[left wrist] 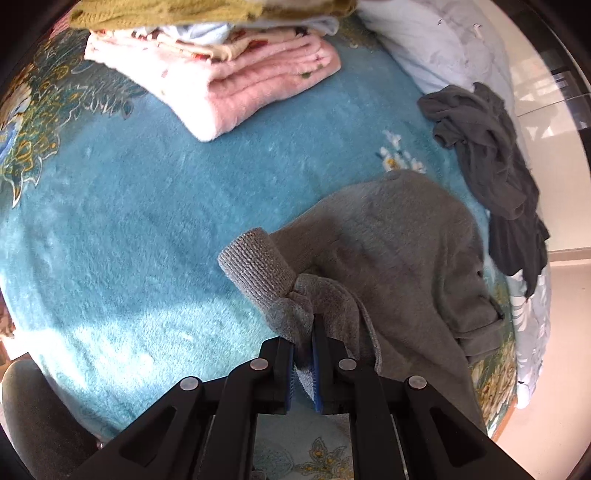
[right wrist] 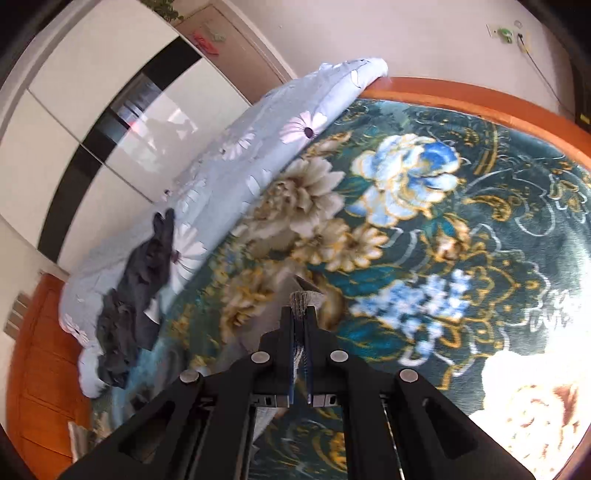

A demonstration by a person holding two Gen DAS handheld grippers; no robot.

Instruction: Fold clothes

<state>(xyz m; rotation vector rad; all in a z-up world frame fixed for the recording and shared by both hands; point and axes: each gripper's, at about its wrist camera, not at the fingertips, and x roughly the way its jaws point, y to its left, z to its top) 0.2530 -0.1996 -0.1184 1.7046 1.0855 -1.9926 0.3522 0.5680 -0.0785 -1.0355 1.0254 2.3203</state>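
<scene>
A grey fleece garment [left wrist: 399, 251] lies on the teal plush blanket [left wrist: 129, 221], its ribbed cuff [left wrist: 258, 262] sticking out to the left. My left gripper [left wrist: 303, 332] is shut on a bunched fold of this garment just below the cuff. In the right wrist view, my right gripper [right wrist: 301, 314] is shut on a thin edge of grey fabric [right wrist: 301, 297] that pokes out past the fingertips, above the flowered part of the blanket [right wrist: 406, 177]. The rest of that fabric hangs mostly hidden behind the fingers.
A folded pink stack [left wrist: 236, 74] with a mustard knit [left wrist: 184, 14] on top sits at the far side. A crumpled dark grey garment [left wrist: 495, 155] [right wrist: 140, 295] lies on the pale floral quilt [right wrist: 258, 147] by the bed's edge. The wooden bed frame [right wrist: 480, 107] and a glossy wardrobe [right wrist: 92, 129] lie beyond.
</scene>
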